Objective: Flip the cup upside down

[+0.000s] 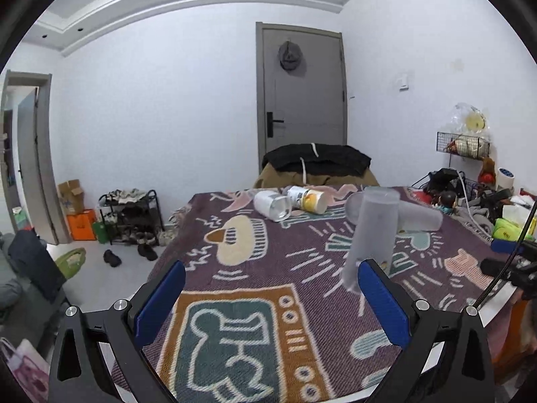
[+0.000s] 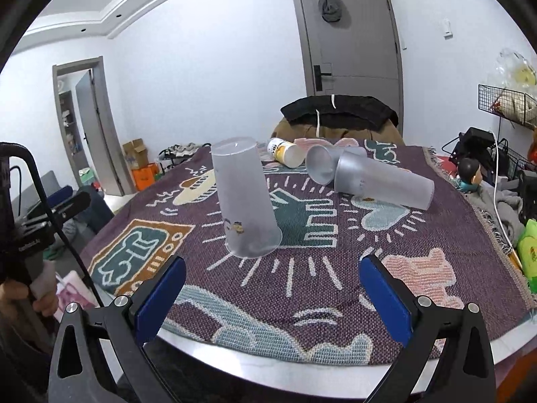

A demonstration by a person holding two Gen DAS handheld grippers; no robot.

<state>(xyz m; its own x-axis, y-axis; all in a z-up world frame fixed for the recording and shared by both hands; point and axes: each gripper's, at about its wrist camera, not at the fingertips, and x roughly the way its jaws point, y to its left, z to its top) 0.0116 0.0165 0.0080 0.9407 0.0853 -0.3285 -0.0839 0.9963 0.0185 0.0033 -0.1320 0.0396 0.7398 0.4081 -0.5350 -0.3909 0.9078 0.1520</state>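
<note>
Patterned rug covers the round surface, carrying five cups: one frosted cup upside down, four lying. Both hand-held grippers, left and right, gape empty.

Frosted translucent cup stands mouth-down, base up, slightly tilted, on the patterned cloth toward the table's left-front edge.

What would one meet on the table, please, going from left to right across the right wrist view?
Upside-down frosted cup → yellow-and-white cup lying on its side → grey cup lying on its side → frosted cup lying on its side.
</note>
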